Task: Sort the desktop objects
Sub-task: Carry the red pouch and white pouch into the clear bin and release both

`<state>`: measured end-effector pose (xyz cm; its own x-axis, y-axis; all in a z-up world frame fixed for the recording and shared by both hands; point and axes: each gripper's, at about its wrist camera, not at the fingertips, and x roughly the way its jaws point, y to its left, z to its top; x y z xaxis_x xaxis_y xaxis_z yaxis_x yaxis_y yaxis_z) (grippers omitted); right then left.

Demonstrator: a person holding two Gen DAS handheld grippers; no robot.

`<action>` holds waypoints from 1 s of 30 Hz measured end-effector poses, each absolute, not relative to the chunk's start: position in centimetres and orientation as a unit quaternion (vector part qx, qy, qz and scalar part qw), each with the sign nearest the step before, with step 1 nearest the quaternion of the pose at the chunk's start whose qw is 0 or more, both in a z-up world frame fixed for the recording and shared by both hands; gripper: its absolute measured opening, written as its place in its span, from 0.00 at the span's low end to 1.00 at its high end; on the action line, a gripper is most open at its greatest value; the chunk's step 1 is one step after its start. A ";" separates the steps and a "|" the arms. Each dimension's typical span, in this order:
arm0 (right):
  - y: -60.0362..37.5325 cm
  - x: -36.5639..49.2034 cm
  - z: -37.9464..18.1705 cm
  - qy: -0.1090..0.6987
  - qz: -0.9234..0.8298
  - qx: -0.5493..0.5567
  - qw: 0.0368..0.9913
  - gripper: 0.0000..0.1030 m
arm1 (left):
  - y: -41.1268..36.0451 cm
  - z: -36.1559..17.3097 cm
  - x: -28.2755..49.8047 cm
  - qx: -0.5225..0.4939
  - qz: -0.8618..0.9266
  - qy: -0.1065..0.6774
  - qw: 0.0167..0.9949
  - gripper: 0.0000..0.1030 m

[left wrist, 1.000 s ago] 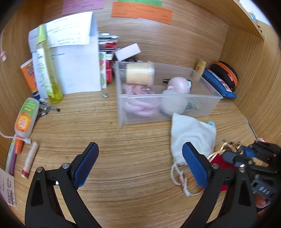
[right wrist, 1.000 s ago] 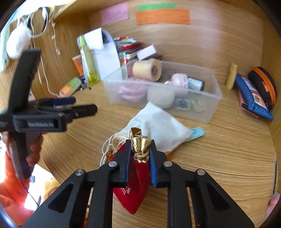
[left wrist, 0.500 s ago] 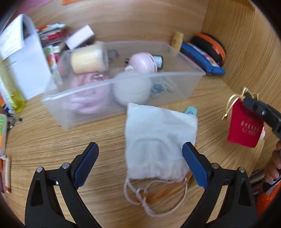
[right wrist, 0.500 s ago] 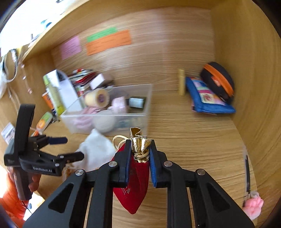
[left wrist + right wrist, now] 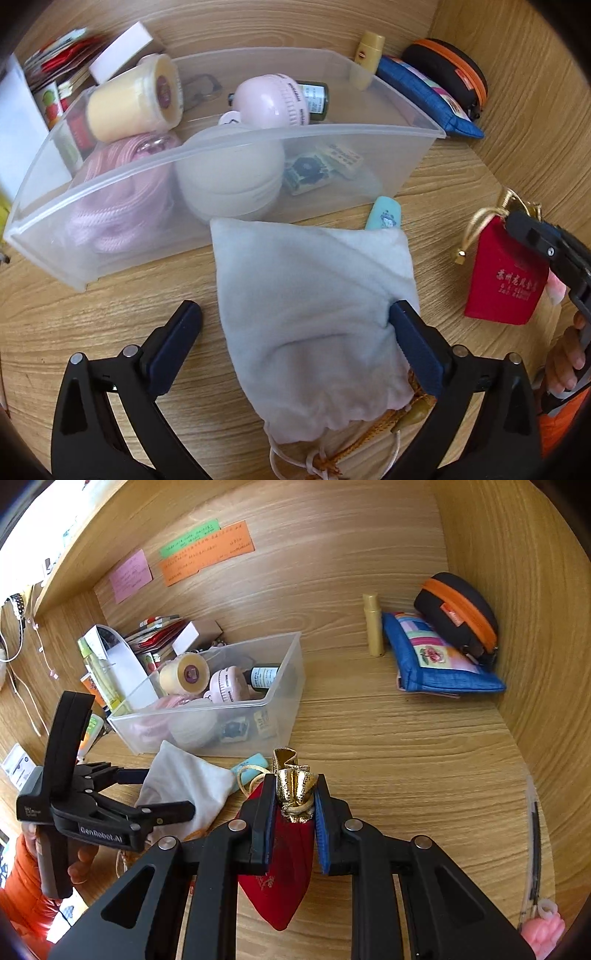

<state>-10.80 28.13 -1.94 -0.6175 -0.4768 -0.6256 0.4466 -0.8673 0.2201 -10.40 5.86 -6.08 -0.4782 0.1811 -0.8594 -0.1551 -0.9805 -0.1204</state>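
A white drawstring pouch (image 5: 295, 258) lies on the wooden desk in front of a clear plastic bin (image 5: 236, 147). My left gripper (image 5: 295, 310) points down over it, its jaws opening. The pouch lies between the fingers; the right pad (image 5: 413, 343) touches its edge and the left pad stands clear. My right gripper (image 5: 294, 786) is shut on the gold neck of a red pouch (image 5: 280, 886), which hangs above the desk. The left wrist view has this red pouch (image 5: 506, 280) at the far right. The bin holds a tape roll (image 5: 133, 107), a pink round item, pink cord and other things.
A teal item (image 5: 384, 218) lies between pouch and bin. A blue zip pouch (image 5: 436, 664), a black case with an orange zip (image 5: 458, 616) and a yellow tube (image 5: 373, 627) stand by the back right wall. Bottles and papers (image 5: 110, 661) sit behind the bin's left.
My left gripper has swung right and down, from bare desk to astride the white pouch. My right gripper has carried the red pouch up off the desk and away to the right.
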 end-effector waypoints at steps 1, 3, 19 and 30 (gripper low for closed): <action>28.0 -10.9 -2.0 -0.021 -0.898 0.354 0.259 0.16 | 6.2 -6.1 -10.5 -0.501 0.860 -0.010 0.099 1.00; 27.8 -11.1 -2.1 -0.021 -0.897 0.355 0.262 0.16 | 6.6 -6.2 -10.6 -0.500 0.860 -0.003 0.105 1.00; 26.5 -11.2 -1.1 -0.013 -0.897 0.353 0.266 0.16 | 2.6 -3.2 -6.1 -0.419 0.903 -0.040 0.089 0.51; 23.6 -10.8 0.9 0.003 -0.900 0.328 0.288 0.16 | -0.7 -2.1 -5.5 -0.428 0.894 -0.089 0.095 0.78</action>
